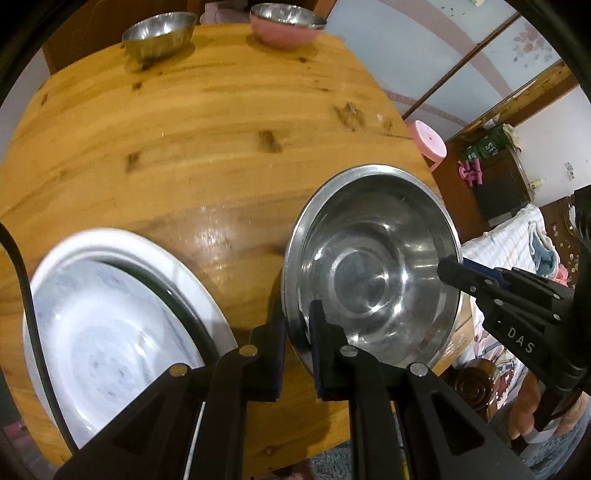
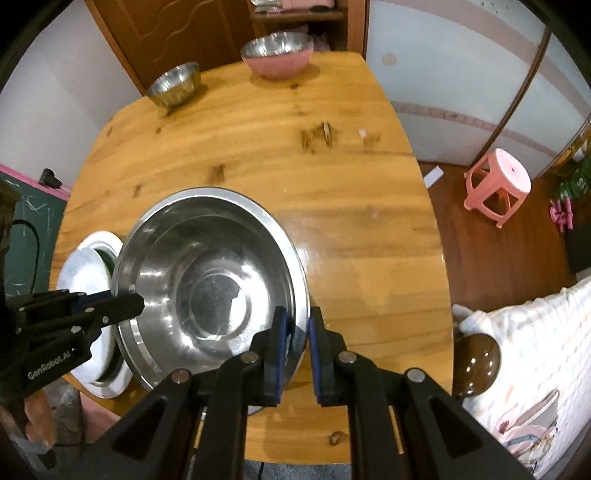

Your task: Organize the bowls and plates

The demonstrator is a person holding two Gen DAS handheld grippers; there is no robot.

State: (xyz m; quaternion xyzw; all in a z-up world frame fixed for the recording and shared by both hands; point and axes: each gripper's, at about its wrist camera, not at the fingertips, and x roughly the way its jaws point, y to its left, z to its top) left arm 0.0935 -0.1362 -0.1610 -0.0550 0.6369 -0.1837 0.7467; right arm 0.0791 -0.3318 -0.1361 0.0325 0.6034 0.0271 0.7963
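Note:
A large steel bowl (image 1: 373, 269) (image 2: 210, 284) is held tilted above the round wooden table (image 1: 177, 147) (image 2: 351, 229). My left gripper (image 1: 299, 325) (image 2: 125, 304) is shut on its left rim. My right gripper (image 2: 295, 325) (image 1: 452, 267) is shut on its opposite rim. A stack of white plates (image 1: 122, 325) (image 2: 83, 269) lies on the table at the near left, partly hidden by the bowl in the right wrist view. A small steel bowl (image 1: 159, 35) (image 2: 173, 86) and a pink bowl (image 1: 286, 24) (image 2: 277, 53) stand at the table's far edge.
A pink plastic stool (image 2: 498, 184) (image 1: 428, 142) stands on the floor right of the table. A bed with a patterned cover (image 2: 528, 369) (image 1: 524, 240) is at the right. A wooden door (image 2: 177, 29) is behind the table.

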